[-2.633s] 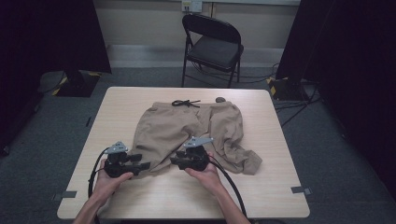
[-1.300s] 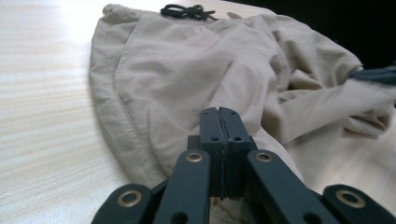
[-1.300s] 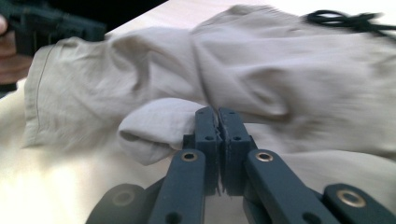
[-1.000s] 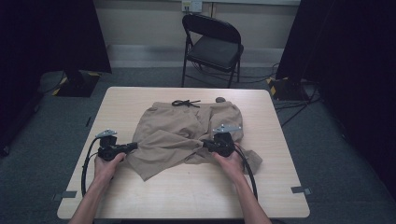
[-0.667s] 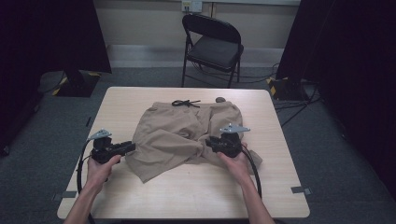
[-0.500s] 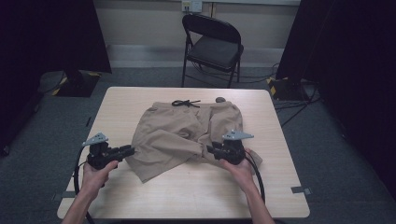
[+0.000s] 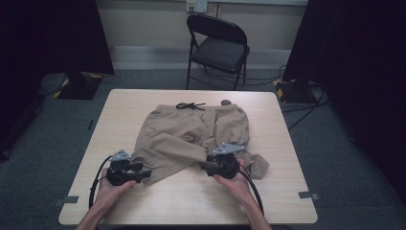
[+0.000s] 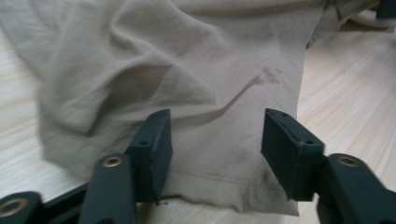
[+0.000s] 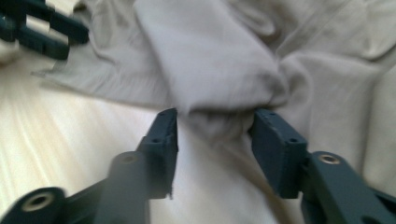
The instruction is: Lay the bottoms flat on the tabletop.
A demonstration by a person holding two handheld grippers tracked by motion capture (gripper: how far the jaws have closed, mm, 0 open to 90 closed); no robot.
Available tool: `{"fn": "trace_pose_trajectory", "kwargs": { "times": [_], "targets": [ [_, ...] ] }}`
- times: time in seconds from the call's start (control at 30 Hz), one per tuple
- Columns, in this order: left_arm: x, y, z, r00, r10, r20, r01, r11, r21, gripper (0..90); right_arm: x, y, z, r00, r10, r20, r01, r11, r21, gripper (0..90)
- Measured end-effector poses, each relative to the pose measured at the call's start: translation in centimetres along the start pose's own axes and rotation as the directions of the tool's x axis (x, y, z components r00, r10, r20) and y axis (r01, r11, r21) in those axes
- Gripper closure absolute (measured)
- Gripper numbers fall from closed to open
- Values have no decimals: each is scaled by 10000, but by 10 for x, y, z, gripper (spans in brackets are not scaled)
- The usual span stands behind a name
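L gripper [image 8: 215, 140], R gripper [image 9: 212, 144]: jaws just opened, trousers [image 7: 191, 136] between, unpinched.

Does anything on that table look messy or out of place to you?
Yes: the tan trousers lie rumpled. One leg is pulled diagonally toward the left tongs, and the other is bunched up beside the right tongs.

Folding chair [image 7: 218, 45], wooden table [image 7: 191, 201], grey carpet [image 7: 57, 129]
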State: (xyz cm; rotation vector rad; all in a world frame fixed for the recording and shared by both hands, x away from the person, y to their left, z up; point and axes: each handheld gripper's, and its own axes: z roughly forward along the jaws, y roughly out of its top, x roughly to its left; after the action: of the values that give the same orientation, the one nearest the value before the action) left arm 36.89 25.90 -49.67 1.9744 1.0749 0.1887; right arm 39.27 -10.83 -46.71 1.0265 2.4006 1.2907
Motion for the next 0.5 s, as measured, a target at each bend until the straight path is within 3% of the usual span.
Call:
{"fn": "trace_pose_trajectory", "kwargs": {
  "times": [0.1,0.2,0.33,0.5],
  "targets": [
    [1,1,2,10000,19,-64,-20,10000,-43,402,-6,10,0,10000,92,20,-92,9999,-115,777],
    [2,1,2,9997,-5,-240,2,9999,-148,416,-18,23,-6,9989,452,-93,-457,9963,-729,866],
    [4,0,2,9978,206,-622,-220,9995,-218,444,-42,38,-5,9934,1137,140,-1112,9862,-1224,886],
    [11,-1,1,9986,37,-535,-61,9990,-445,443,-69,36,10,9819,1714,809,-1659,9836,-702,876]
  ]
}}
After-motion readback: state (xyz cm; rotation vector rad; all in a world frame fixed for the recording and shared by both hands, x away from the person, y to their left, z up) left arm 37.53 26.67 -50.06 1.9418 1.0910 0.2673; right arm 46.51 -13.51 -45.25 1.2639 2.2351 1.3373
